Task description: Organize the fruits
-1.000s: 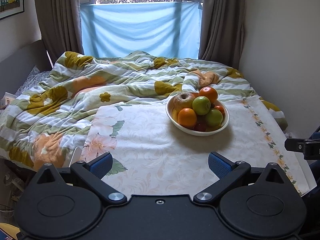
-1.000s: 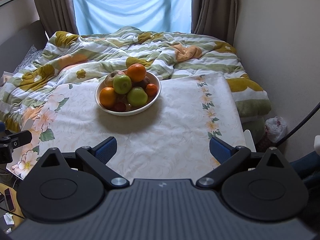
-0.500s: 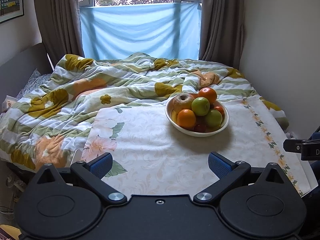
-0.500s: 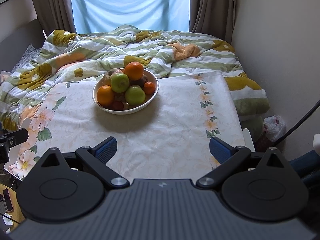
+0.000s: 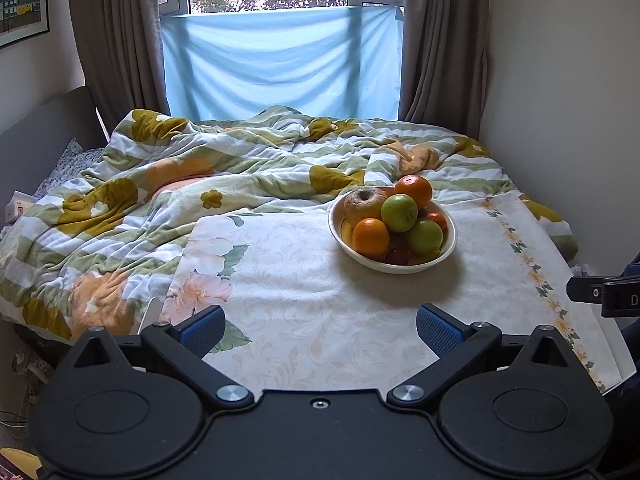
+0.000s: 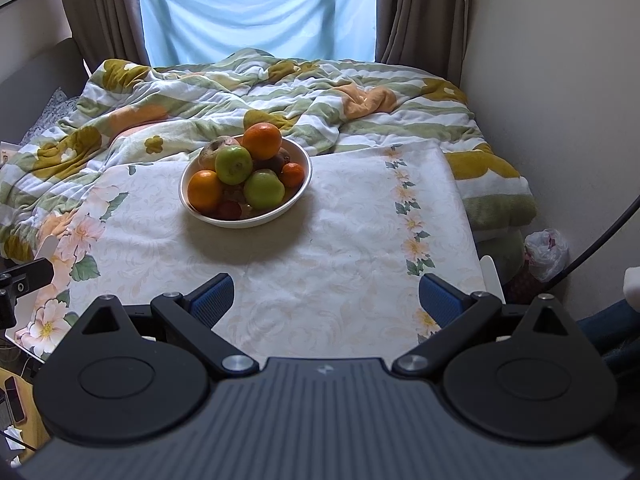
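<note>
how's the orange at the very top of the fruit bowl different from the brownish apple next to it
The round orange at the top of the pile is bright and smooth; the brownish wrinkled apple is dull and looks shrivelled. The orange sits highest; the apple sits lower, to its left. Both lie in the white bowl, untouched.

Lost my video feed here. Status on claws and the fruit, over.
Left claw open, empty. Right claw open, empty. Fruit bowl piled full on the floral cloth, untouched. Path to bowl clear.
</note>
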A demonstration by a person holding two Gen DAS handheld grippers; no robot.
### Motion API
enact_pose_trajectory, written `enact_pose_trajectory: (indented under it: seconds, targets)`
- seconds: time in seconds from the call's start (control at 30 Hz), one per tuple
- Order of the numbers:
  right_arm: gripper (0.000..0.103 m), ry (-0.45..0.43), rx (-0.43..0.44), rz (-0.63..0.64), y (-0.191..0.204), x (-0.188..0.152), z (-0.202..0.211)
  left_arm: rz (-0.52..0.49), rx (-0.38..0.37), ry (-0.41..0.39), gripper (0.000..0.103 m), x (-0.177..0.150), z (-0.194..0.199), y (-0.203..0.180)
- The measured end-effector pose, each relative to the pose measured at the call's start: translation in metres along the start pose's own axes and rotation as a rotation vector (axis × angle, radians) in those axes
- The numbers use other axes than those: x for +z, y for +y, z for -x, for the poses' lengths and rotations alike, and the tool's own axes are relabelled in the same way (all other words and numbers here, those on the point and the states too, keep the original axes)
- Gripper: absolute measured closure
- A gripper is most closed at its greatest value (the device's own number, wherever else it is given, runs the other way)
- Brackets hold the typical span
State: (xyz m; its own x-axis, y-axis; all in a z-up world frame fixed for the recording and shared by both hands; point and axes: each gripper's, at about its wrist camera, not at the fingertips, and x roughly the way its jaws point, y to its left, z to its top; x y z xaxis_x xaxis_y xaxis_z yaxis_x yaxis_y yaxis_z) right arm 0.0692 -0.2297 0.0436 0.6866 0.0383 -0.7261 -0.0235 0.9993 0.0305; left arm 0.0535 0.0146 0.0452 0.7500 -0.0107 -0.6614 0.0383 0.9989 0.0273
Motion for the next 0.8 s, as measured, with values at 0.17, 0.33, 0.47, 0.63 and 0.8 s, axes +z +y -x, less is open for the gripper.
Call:
enact_pose_trajectory:
  seconds: [0.17,0.33,0.47,0.63,0.8]
  targets:
    - [0.000,0.001,-0.001,0.002,-0.0012,-0.0001,0.0000,0.006,-0.001,-0.003,0.000,-0.0002,0.0000,-0.0003]
    - [0.000,-0.001,-0.003,0.002,-0.0008,0.0001,0.0001,-0.025,0.013,-0.035,0.000,0.0010,0.0049,-0.0042]
    - [0.000,-0.001,-0.003,0.001,-0.0018,0.0004,-0.0006,-0.033,0.027,-0.042,0.000,0.0020,0.0054,-0.0062]
    - [0.000,-0.001,-0.002,0.002,-0.0026,0.0007,-0.0015,-0.006,0.013,-0.028,0.000,0.0031,0.0029,-0.0049]
    - [0.000,0.000,-0.003,0.002,-0.0018,0.0012,-0.0018,0.013,-0.005,-0.044,0.000,0.0028,0.0046,-0.0045]
